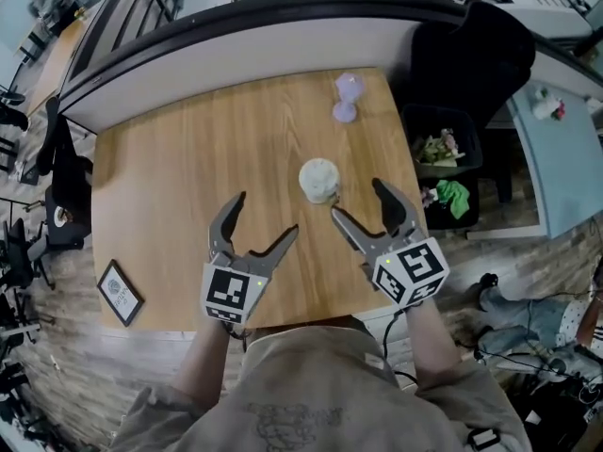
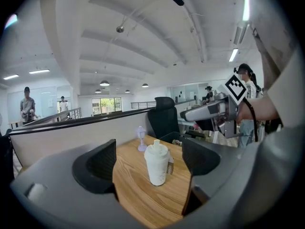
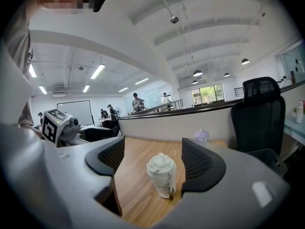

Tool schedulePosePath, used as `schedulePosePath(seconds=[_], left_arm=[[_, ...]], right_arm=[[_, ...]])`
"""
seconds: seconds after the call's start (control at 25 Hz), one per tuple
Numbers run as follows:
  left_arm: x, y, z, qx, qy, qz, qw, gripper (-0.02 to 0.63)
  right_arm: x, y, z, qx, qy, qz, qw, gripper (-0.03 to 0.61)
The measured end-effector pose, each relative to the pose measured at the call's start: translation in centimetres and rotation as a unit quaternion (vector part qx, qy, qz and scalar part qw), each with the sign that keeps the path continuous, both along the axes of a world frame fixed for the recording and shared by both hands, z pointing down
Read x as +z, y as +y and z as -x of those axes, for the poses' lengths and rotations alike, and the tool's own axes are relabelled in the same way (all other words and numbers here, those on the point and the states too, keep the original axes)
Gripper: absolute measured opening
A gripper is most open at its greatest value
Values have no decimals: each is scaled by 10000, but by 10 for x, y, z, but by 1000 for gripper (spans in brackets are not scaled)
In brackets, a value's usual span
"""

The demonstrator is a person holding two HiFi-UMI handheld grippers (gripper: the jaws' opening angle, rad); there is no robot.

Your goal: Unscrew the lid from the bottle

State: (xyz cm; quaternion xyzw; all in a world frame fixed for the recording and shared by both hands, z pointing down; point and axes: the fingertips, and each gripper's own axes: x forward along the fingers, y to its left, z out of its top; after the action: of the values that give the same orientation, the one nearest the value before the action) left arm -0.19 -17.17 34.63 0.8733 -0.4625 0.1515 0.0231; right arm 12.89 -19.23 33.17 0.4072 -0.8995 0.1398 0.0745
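Upright off-white bottle (image 2: 157,170), spouted lid (image 2: 157,150) on, left tool (image 1: 268,213) and right tool (image 1: 355,197) released

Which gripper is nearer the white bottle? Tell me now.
Right. The right gripper is just short of the bottle, to its right; the left gripper is farther back, to its left. Both open, neither touching.

L tongs (image 1: 267,213) & R tongs (image 1: 356,196) both agape, prob. empty.
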Motion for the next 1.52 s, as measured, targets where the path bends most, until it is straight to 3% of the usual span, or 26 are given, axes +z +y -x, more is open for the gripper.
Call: schedulePosePath(seconds=[0.16,0.36,0.6,0.76,1.04,1.32,1.52], left_arm=[[31,-17,-17,415,-76,69,9991,448],[80,-41,-33,836,131,441,9954,448],[130,-67,-45,1242,207,698,9896,448],[154,-78,-52,1501,207,579,9868,448],[196,-89,-72,1881,202,477,9808,445],[218,-94,-86,2238,198,503,9731,362],[218,-91,-88,2420,293,437,9689,344]], right_arm=[[16,-16,21,-126,148,1,9998,403],[42,-40,40,-341,418,31,9985,426],[78,-63,49,-604,212,292,9975,426],[95,-69,59,-740,150,261,9968,426],[108,-72,75,-874,614,-255,9940,426],[116,-76,77,-792,1017,-498,9904,425],[120,-79,74,-615,1127,-452,9907,425]])
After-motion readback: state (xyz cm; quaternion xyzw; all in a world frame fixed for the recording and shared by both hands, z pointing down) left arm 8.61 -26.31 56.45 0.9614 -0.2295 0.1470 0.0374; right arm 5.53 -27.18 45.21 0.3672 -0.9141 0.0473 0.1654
